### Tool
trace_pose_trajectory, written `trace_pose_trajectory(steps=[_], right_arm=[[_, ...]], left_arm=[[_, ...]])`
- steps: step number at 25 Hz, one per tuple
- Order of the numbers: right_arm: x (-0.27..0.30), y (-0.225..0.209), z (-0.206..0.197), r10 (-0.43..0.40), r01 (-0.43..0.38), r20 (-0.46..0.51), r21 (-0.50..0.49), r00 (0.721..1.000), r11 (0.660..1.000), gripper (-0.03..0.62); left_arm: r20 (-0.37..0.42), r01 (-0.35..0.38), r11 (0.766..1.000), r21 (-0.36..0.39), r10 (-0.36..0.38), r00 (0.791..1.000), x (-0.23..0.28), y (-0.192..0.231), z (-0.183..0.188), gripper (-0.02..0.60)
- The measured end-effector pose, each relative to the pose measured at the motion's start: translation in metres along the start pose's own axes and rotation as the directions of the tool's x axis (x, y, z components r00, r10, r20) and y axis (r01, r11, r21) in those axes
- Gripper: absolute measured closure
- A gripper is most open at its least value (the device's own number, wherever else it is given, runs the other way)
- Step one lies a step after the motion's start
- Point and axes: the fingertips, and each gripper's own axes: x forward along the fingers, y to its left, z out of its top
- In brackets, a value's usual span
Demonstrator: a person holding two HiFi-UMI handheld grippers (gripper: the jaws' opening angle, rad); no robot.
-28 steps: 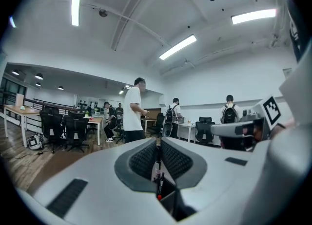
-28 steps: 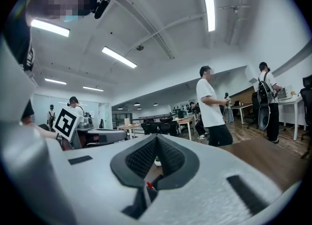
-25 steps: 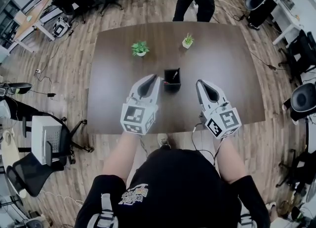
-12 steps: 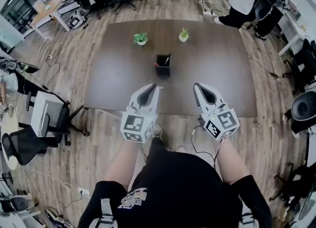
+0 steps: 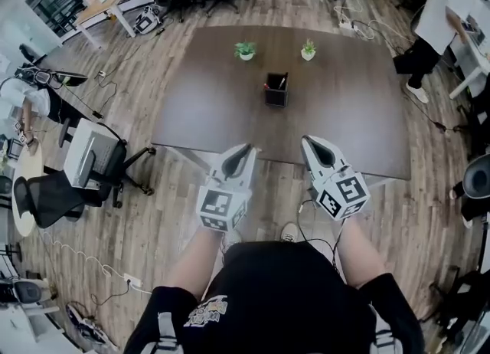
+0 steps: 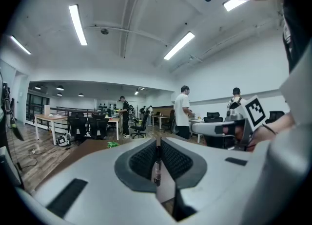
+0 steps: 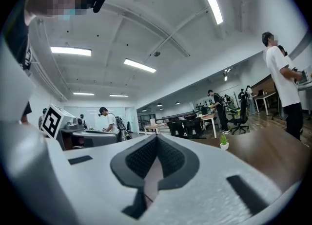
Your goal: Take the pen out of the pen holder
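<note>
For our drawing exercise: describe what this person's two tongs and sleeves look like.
Left tongs and right tongs: pale grey shells, dark ribbed pads, a black-and-white marker cube behind each. A thin dark cable hangs under the right one. Black sleeves.

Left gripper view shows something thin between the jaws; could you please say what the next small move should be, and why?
Probably carry it forward over the table and set it down: the left gripper is shut on a slim pen, far from the pen holder.
</note>
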Motion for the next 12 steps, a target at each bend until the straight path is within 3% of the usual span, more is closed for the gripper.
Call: trace_pose_trajectory(steps=[12], right_arm=[[0.047,0.106,-0.018,-0.136,0.136,-0.016,-0.013,0.991,0.991,0.589]], left_arm=[[0.035,0.123,0.992,-0.017,-0.122,0.992,-0.068,0.086,0.000,0.556]])
